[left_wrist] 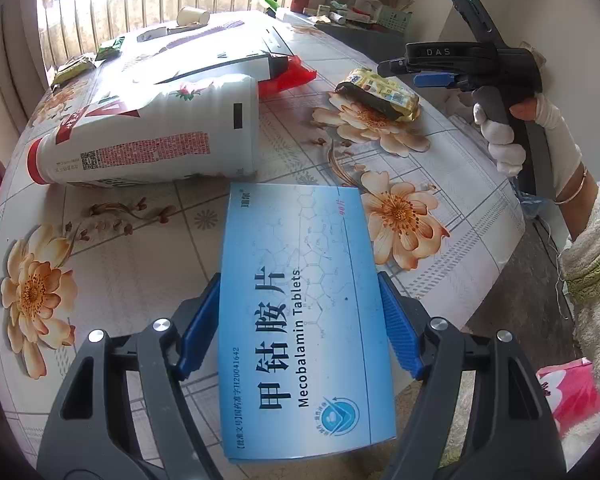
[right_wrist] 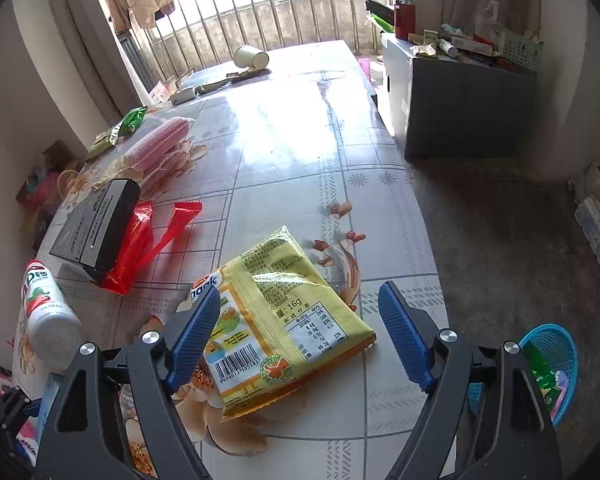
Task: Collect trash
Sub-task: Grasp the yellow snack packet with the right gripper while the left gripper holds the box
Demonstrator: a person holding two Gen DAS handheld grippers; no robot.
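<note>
The left gripper point(left_wrist: 300, 320) has the blue Mecobalamin tablet box point(left_wrist: 300, 300) between its fingers point(left_wrist: 198, 320); the box's long axis runs along the pointing direction, away from the camera, and both pads lie against its long edges, so it appears clasped, its far end just short of the white bottle point(left_wrist: 148, 132) lying on its side on the floral desk point(left_wrist: 120, 264). The right gripper point(right_wrist: 300, 330) hangs spread wide and empty over the yellow snack packet point(right_wrist: 284, 328), which lies flat on the desk, long axis skewed to the fingers; the left pad overlaps its corner, the right pad stands clear. That hand is plainly nearer the packet. A blue basket point(right_wrist: 556, 344) on the floor right of the desk already holds wrappers.
</note>
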